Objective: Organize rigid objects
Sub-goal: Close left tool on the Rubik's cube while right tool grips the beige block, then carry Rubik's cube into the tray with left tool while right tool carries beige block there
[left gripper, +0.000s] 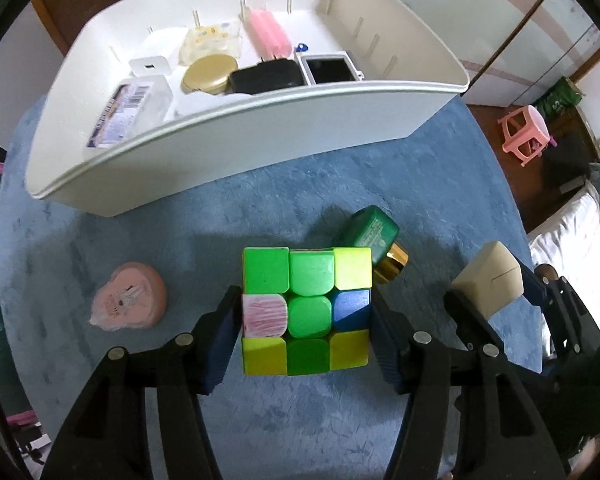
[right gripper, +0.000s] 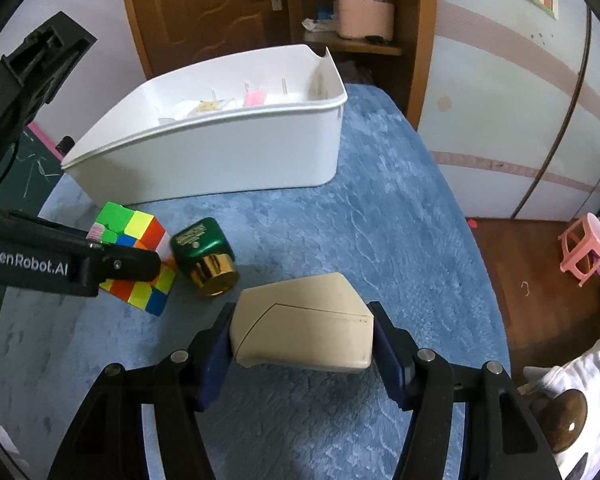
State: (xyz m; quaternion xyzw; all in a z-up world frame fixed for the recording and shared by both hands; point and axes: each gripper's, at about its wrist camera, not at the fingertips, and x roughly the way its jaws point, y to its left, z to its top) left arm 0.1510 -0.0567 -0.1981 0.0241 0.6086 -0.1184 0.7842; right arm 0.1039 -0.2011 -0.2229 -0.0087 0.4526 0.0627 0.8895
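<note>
On blue carpet near the white bin point(left gripper: 260, 132), left gripper point(left gripper: 305, 330) clamps the puzzle cube point(left gripper: 306, 310); right gripper point(right gripper: 302, 342) clamps a beige box point(right gripper: 304, 330). Green bottle point(right gripper: 204, 250) lies between them. "GenRobot.AI" marks the left gripper's arm.

Your left wrist camera sits just behind the left gripper point(left gripper: 306, 312), looking forward and steeply down along its fingers; the cube point(left gripper: 306, 312) fills the near centre, and past it you look into the open top of the bin point(left gripper: 260, 120). Your right wrist camera rides behind the right gripper point(right gripper: 302, 334), tilted down less, so beyond the beige box point(right gripper: 302, 328) you see the bin point(right gripper: 236, 152) from its side, with the door point(right gripper: 204, 8) behind. Both views share the blue mat point(left gripper: 180, 216), bin, cube, green bottle point(left gripper: 370, 236) and beige box. Each camera catches the other gripper at its edge.
</note>
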